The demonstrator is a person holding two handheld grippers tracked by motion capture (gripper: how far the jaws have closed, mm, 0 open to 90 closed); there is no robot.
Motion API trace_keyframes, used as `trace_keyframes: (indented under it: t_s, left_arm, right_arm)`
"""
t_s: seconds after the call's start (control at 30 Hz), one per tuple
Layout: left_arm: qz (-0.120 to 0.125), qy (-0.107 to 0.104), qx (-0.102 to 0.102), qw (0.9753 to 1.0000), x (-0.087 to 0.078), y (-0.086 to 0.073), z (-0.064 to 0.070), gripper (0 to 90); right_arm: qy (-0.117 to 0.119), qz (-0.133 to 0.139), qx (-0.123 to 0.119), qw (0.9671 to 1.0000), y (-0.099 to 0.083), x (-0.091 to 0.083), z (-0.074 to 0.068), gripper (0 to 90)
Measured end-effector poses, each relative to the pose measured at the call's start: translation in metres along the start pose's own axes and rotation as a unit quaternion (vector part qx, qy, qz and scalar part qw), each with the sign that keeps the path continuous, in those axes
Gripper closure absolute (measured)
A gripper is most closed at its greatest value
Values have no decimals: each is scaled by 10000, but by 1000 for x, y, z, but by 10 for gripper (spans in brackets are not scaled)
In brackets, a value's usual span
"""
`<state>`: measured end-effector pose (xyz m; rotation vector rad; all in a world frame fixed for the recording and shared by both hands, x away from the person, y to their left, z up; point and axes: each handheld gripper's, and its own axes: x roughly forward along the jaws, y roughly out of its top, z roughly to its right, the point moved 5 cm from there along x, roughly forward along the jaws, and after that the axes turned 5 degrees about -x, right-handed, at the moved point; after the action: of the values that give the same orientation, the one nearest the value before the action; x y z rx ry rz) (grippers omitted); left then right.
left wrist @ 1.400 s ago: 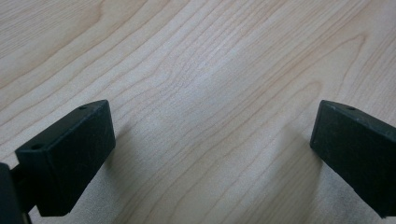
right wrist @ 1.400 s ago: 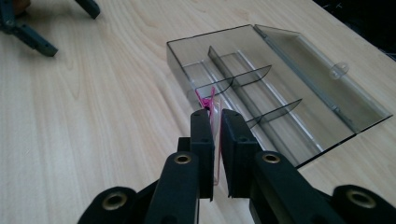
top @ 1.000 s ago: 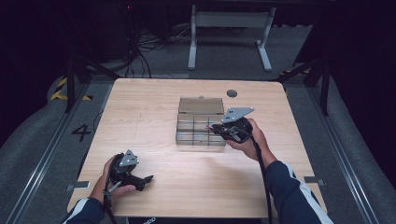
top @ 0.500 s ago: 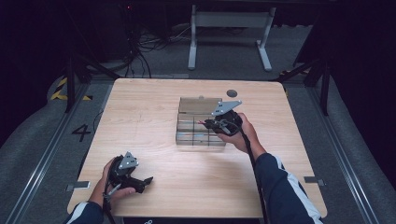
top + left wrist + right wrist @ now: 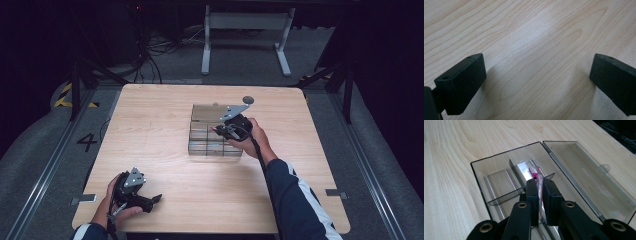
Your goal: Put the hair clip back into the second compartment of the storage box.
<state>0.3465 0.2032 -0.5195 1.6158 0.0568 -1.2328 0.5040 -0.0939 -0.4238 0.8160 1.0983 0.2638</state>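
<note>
The high view looks forward and down on the whole tabletop from the person's side. The left gripper view sits close over bare wood grain. The right gripper view looks along its claw into the clear compartment box, shared with the high view.

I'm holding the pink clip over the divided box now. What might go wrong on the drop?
The pink clip sticks out past the right gripper directly above a divider of the clear box, so it may land on the wall or in the wrong compartment. The box looks light; a knock could slide it. The left gripper is open on the table, not steadying it.
</note>
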Motion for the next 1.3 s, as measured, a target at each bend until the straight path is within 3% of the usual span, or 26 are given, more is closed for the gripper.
trace_keyframes:
  t_s: [0.5,1.3]
  left_arm:
    - [-6,-10,11,10000,0,0,0,13]
    - [-7,-11,12,10000,0,0,0,13]
  right_arm:
    - [-90,-295,155,9994,-7,26,5,845]
    - [-122,-471,323,9983,-16,38,8,842]
